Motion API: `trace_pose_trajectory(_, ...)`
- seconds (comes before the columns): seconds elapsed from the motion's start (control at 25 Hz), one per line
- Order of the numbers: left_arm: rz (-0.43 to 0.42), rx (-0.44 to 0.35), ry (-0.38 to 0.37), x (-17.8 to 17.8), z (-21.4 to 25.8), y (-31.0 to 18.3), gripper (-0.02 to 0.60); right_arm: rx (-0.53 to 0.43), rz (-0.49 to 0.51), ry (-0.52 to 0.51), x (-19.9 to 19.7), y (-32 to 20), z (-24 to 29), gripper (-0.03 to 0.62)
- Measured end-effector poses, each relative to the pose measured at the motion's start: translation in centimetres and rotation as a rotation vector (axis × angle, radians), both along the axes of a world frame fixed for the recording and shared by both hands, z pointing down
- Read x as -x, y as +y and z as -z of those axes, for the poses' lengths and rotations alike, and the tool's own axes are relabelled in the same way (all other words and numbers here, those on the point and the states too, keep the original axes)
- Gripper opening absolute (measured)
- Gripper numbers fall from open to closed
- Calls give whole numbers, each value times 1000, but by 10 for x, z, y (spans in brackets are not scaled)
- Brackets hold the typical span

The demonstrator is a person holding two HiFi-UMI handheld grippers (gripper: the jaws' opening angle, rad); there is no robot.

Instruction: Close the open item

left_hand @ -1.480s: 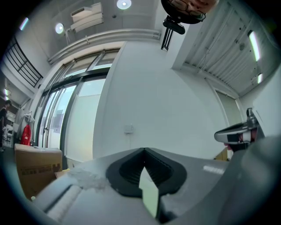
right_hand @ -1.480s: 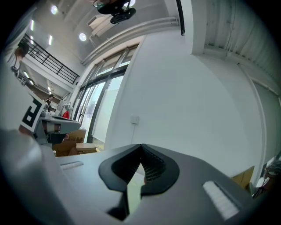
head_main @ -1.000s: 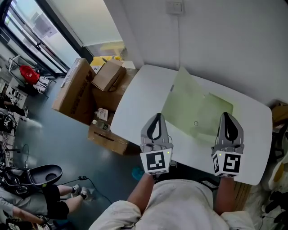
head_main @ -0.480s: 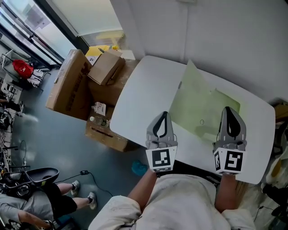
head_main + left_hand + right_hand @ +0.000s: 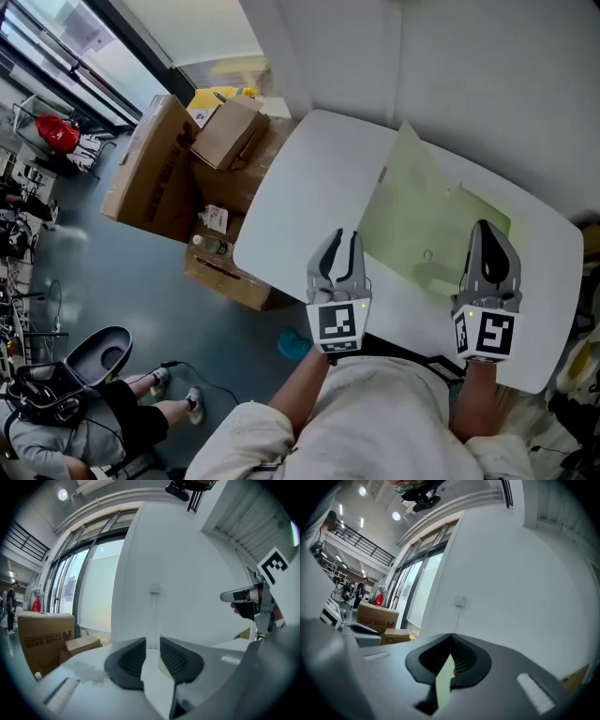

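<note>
A pale green folder (image 5: 422, 220) lies on the white table (image 5: 300, 187), its left flap tilted up and a small snap button (image 5: 427, 254) on its near part. My left gripper (image 5: 342, 239) hovers over the table's front edge, just left of the folder. Its jaws are opening and nothing is between them (image 5: 152, 641). My right gripper (image 5: 494, 234) hangs over the folder's near right corner. It is shut with its tips meeting, and it holds nothing (image 5: 450, 637). A strip of the green folder shows below both pairs of jaws.
A white wall runs right behind the table. Several cardboard boxes (image 5: 155, 169) are stacked on the floor to the left, against the table's side. A seated person (image 5: 103, 422) is at the lower left, and a small blue thing (image 5: 292, 345) lies on the floor.
The left jaws, shut in the earlier frames, now stand apart. Both grippers have kept their places near the table's front edge while the view drifted a little.
</note>
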State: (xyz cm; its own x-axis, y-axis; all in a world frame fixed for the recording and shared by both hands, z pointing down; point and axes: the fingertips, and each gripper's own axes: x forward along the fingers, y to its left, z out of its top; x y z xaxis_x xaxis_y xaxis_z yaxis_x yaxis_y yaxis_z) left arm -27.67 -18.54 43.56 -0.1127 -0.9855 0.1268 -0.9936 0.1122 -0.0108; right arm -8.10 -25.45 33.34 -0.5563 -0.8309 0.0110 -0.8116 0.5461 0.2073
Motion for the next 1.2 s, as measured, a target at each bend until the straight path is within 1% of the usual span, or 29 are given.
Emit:
trace_pose_trajectory(0.04,-1,7,11,-1,-3,0,96,-2,2,-2,-1,-1,1,2)
trace_pose_trajectory(0.08,-4,15,25,-1,-7,1,107,-5,5,-2,-1,-1,2,2)
trace_pose_trajectory(0.2,-26,45,61,-4,-19,-1,179,-8,7,-2,1,-2,3,2)
trace_pose_trajectory(0.24,-32,56,74,-5,-23,-2,186,-8,5,-2,1,-3,3,2)
trace_pose_trajectory(0.52,-63,96,183,-10,-43,-10,189,-11,-5,20,2,-5,2,2)
trace_pose_trajectory(0.84,-101,138,213,-24,-60,-20,189,-3,-38,31,-10,-8,0,2)
trace_pose_trajectory(1.04,-116,144,237,-31,-65,-23,187,5,-60,23,-18,-9,-5,2)
trace_pose_trajectory(1.2,-131,145,246,-37,-66,-28,170,8,-79,19,-25,-10,-7,2)
